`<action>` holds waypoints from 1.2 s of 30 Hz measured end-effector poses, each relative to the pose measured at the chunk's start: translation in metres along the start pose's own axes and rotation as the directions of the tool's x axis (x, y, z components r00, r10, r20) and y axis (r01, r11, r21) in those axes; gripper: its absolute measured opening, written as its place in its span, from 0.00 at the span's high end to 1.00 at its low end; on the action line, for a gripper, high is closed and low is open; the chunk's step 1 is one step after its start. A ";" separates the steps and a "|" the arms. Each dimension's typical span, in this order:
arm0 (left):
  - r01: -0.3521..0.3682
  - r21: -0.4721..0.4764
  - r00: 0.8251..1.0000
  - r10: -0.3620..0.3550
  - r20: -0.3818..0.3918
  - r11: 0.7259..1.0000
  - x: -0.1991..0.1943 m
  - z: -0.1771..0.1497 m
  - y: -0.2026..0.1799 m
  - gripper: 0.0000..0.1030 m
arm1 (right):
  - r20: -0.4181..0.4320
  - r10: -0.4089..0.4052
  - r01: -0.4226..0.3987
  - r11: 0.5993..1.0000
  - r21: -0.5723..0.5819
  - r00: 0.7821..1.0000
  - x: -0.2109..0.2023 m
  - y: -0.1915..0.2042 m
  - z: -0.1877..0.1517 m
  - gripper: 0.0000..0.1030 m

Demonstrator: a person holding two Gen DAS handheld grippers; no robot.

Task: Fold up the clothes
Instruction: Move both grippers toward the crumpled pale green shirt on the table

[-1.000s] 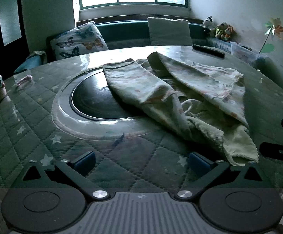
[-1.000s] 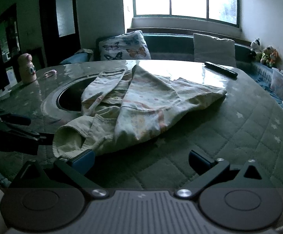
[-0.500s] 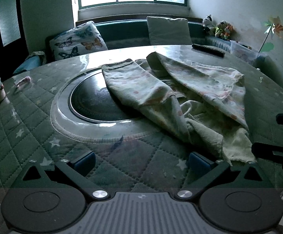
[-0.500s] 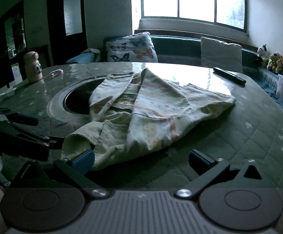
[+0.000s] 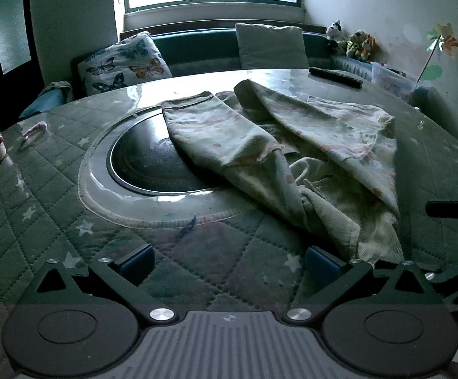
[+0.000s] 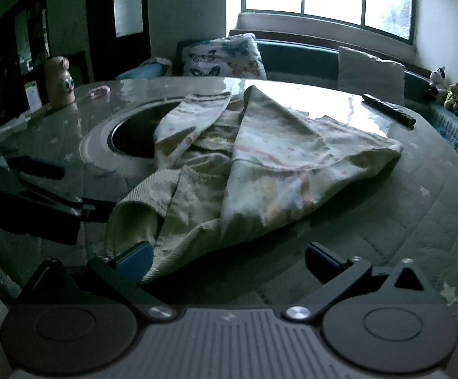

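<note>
A crumpled pale printed garment (image 5: 292,145) with a ribbed hem lies on the round quilted table (image 5: 39,195), partly over the dark round inset. It also shows in the right wrist view (image 6: 260,164). My left gripper (image 5: 229,260) is open and empty, low over the table; its right finger is at the ribbed hem. My right gripper (image 6: 229,259) is open and empty; its left finger touches the hem's near edge. Each gripper shows at the edge of the other's view: the right one in the left wrist view (image 5: 450,208), the left one in the right wrist view (image 6: 39,189).
A dark round inset (image 5: 156,164) sits mid-table. A remote (image 5: 334,75) lies at the far right edge. A pink owl-like figure (image 6: 59,80) and a small pink item (image 5: 34,129) stand at the left. A bench with cushions (image 5: 124,66) lies behind.
Both grippers have moved forward and lower toward the garment's ribbed hem. The garment has not moved.
</note>
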State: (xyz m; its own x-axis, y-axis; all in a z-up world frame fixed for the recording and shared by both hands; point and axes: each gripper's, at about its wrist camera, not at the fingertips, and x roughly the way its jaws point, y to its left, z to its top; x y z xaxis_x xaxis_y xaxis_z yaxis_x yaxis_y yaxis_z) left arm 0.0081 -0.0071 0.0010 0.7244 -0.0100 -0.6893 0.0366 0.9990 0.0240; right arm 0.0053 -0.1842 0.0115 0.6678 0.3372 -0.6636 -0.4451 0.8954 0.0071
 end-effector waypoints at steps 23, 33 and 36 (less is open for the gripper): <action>0.001 0.027 1.000 -0.001 0.005 1.000 0.009 0.015 -0.002 0.00 | 0.017 -0.014 0.015 0.999 -0.028 1.000 0.004 -0.007 0.017 0.00; 0.000 0.047 1.000 0.001 -0.016 0.999 0.020 0.018 -0.007 0.00 | -0.007 -0.003 0.003 0.999 -0.035 1.000 0.010 -0.012 0.016 0.00; -0.005 0.046 1.000 0.005 -0.014 0.999 0.022 0.022 -0.007 0.00 | -0.002 0.008 -0.008 0.999 -0.033 1.000 0.009 -0.015 0.020 0.00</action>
State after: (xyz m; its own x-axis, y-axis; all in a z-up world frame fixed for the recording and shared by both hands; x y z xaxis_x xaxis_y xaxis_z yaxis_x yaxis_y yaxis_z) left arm 0.0388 -0.0150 0.0016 0.7151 -0.0041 -0.6990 0.0651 0.9960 0.0607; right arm 0.0297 -0.1884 0.0206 0.6629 0.3442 -0.6649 -0.4699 0.8826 -0.0116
